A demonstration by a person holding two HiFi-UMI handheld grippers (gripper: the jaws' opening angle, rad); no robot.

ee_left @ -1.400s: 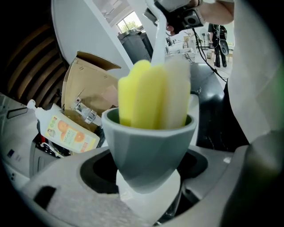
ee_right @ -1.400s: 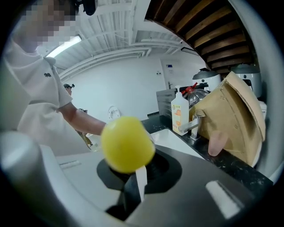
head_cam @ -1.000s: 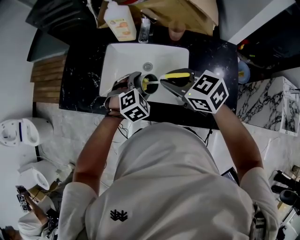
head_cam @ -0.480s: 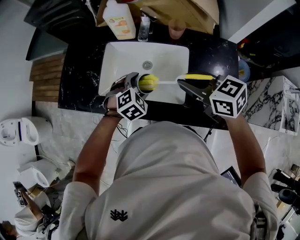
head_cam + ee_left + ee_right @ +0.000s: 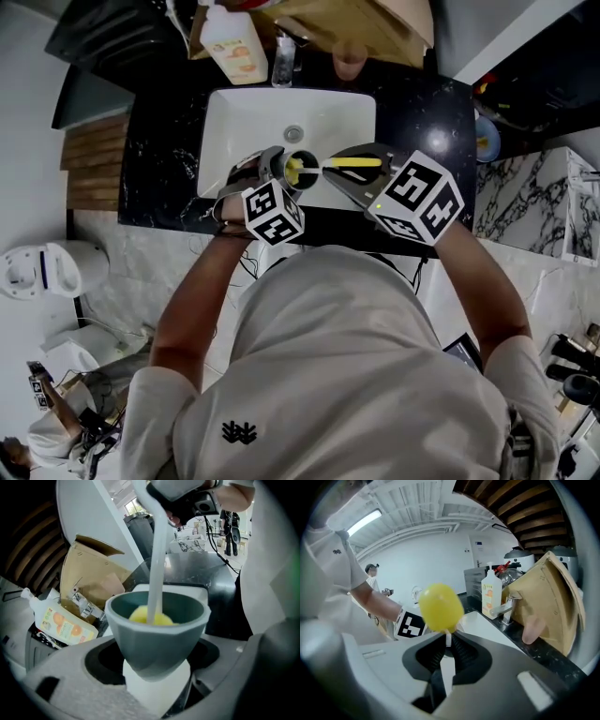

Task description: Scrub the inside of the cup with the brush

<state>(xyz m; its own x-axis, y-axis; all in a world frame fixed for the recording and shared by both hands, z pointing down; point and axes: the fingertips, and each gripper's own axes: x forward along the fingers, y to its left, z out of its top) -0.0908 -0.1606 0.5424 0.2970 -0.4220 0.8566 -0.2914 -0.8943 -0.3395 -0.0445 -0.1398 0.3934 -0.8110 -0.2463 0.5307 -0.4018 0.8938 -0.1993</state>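
Note:
I see a grey-green cup (image 5: 300, 170) held on its side over the white sink (image 5: 246, 122), with my left gripper (image 5: 273, 171) shut on it. In the left gripper view the cup (image 5: 157, 634) sits between the jaws with its mouth facing away. The brush's yellow head (image 5: 151, 617) is inside it, on a white shaft (image 5: 157, 555). My right gripper (image 5: 336, 174) is shut on the brush (image 5: 356, 162) and points left at the cup's mouth. In the right gripper view a yellow part of the brush (image 5: 440, 606) hides the cup, and the thin white stem (image 5: 446, 667) is pinched between the jaws.
A tap (image 5: 284, 58) stands behind the sink, with a soap bottle (image 5: 231, 42) to its left and a brown paper bag (image 5: 347, 23) to its right. Black marble counter (image 5: 427, 103) surrounds the sink. A person (image 5: 372, 571) stands far off.
The right gripper drew the brush out to the right until its head was at the cup's mouth, then pushed it back in. The left gripper and cup barely moved.

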